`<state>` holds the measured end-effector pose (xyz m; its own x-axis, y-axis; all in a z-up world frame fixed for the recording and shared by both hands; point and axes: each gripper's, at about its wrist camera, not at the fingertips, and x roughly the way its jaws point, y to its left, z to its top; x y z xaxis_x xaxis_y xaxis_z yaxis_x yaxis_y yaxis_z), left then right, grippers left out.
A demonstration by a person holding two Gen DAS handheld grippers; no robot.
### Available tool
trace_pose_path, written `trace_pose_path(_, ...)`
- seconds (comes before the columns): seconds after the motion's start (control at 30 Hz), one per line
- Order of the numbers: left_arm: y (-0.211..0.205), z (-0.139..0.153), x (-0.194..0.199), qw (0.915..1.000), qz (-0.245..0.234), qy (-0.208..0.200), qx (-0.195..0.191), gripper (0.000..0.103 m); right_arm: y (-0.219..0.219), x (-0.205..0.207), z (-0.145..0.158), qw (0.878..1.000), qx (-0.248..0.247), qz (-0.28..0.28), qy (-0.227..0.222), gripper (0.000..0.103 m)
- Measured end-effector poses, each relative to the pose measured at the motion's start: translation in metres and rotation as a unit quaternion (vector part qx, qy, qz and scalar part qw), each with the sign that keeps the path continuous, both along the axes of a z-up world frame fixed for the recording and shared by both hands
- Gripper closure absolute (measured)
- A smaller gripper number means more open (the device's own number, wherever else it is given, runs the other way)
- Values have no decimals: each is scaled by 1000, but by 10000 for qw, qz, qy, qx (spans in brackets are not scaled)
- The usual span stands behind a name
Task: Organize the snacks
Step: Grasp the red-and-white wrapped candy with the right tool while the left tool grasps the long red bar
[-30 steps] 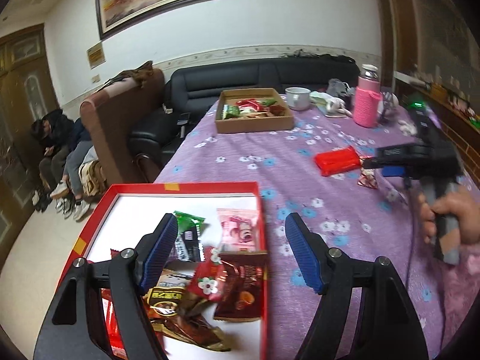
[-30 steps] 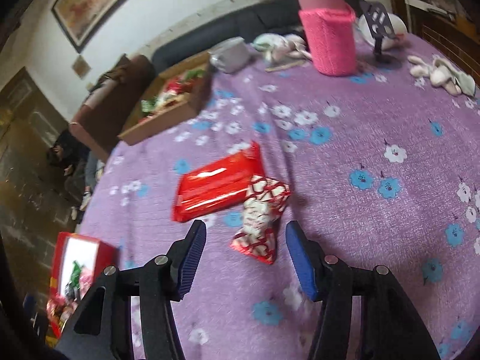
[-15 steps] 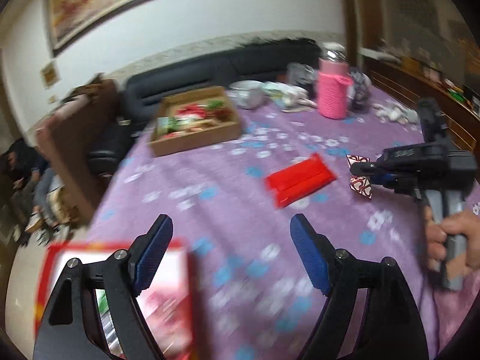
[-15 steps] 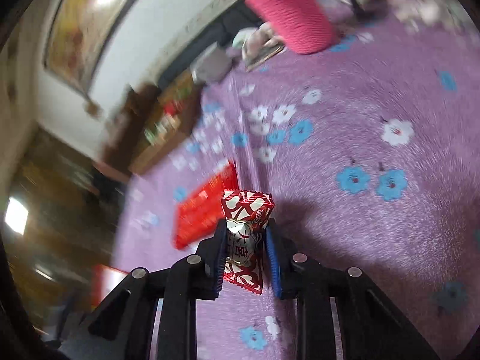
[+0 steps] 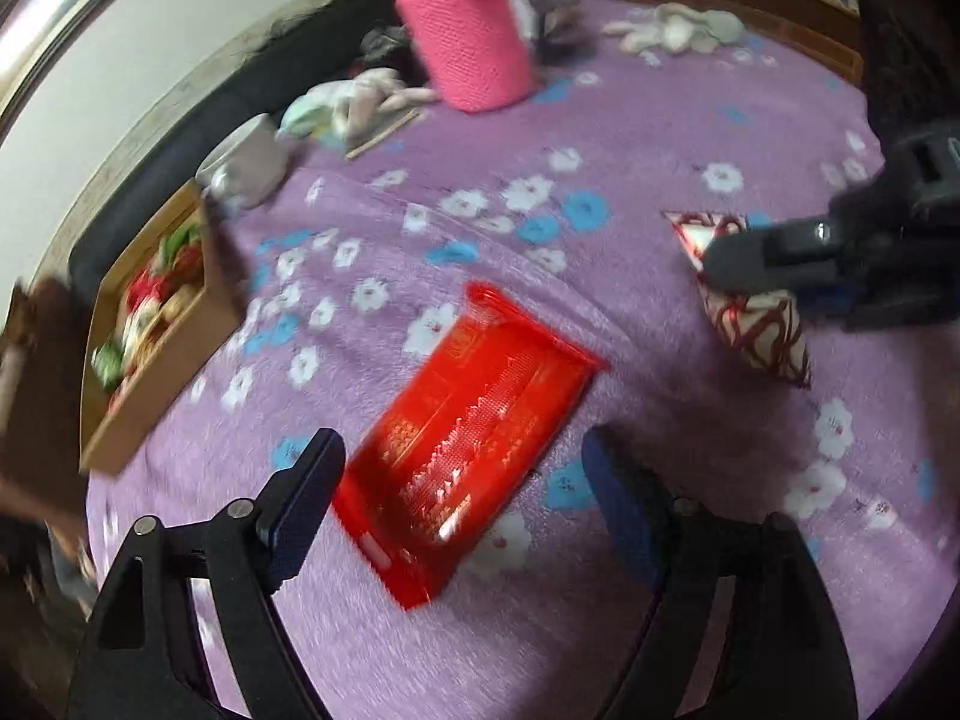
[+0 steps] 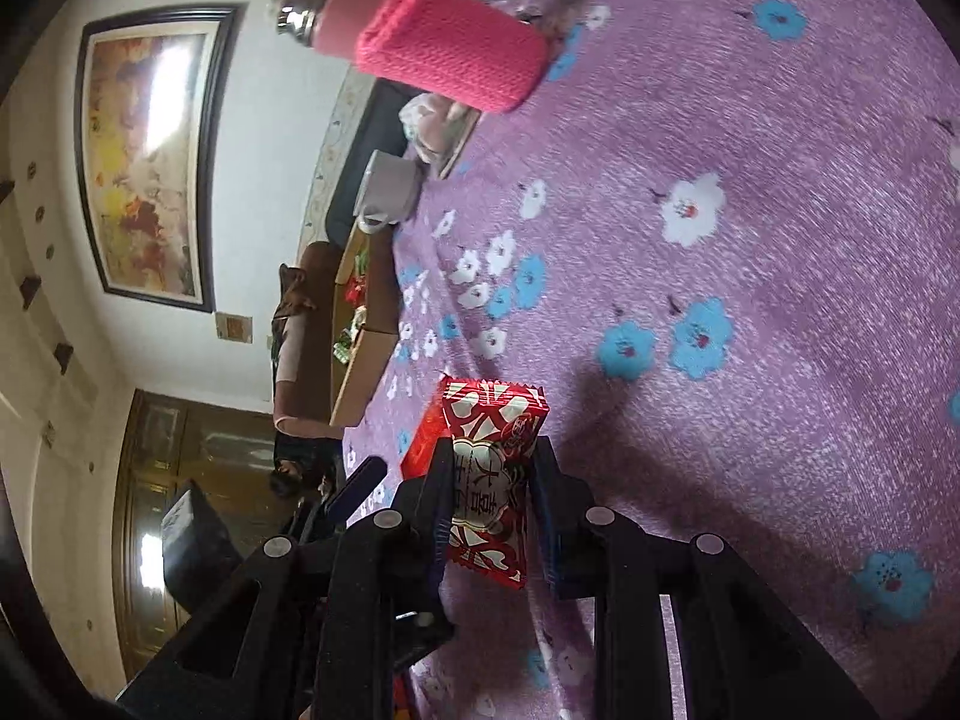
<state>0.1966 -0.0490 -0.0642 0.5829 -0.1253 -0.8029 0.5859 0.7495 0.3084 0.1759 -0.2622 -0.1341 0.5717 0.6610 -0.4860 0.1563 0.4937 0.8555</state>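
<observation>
A flat red snack packet (image 5: 462, 456) lies on the purple flowered tablecloth (image 5: 630, 138), straight ahead of my open left gripper (image 5: 462, 498), whose fingers stand on either side of its near end. My right gripper (image 6: 489, 492) is shut on a red-and-white patterned candy packet (image 6: 492, 468) and holds it above the cloth, tilted. That packet (image 5: 756, 324) and the right gripper show at the right in the left wrist view. A brown cardboard box (image 5: 144, 360) of mixed snacks stands at the far left.
A bottle in a pink knitted sleeve (image 5: 474, 42), a white mug (image 5: 246, 162), a book with cloth on it (image 5: 366, 108) and a white plush toy (image 5: 678, 30) stand at the table's far side. A dark sofa is behind the table.
My left gripper swung away from the red tray to the red packet. My right gripper closed on the patterned candy packet, lifted it and rolled sideways.
</observation>
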Motion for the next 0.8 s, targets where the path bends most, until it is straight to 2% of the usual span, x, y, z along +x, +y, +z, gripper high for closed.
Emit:
trace_pose_path(0.1, 2, -1, 11, 9999, -153, 34, -38, 12, 0, -2, 3, 10000, 27, -13, -15, 79)
trace_pose_path(0.13, 4, -1, 13, 9998, -195, 19, -94, 8, 1, -2, 4, 10000, 21, -8, -32, 79)
trace_pose_path(0.2, 8, -2, 16, 9995, -111, 103, -282, 7, 3, -2, 5, 10000, -18, -4, -47, 79)
trace_pose_path(0.23, 9, -3, 17, 9992, -32, 185, -358, 10, 4, 0, 6, 10000, -24, -15, -48, 79)
trace_pose_path(0.33, 7, -4, 8, 9977, -171, 314, -581, 46, 6, 1, 8, 9999, -116, -21, -98, 79)
trace_pose_path(0.37, 6, -4, 4, 9979, -119, 265, -573, 52, 7, 1, 10, 9998, -184, -20, -123, 79)
trace_pose_path(0.47, 1, -5, -10, 9977, 360, 161, -546, 56, 10, 0, 15, 9991, -353, -12, -226, 78)
trace_pose_path(0.6, 10, -4, -41, 9895, 1131, 222, -873, 57, 13, -1, 20, 9979, -539, 6, -345, 78)
trace_pose_path(0.67, 17, -3, -66, 9854, 1322, 313, -1025, 57, 15, -1, 23, 9969, -675, 35, -400, 78)
trace_pose_path(0.8, 27, -3, -124, 9815, 1626, 276, -970, 57, 23, -1, 25, 9953, -843, 171, -435, 78)
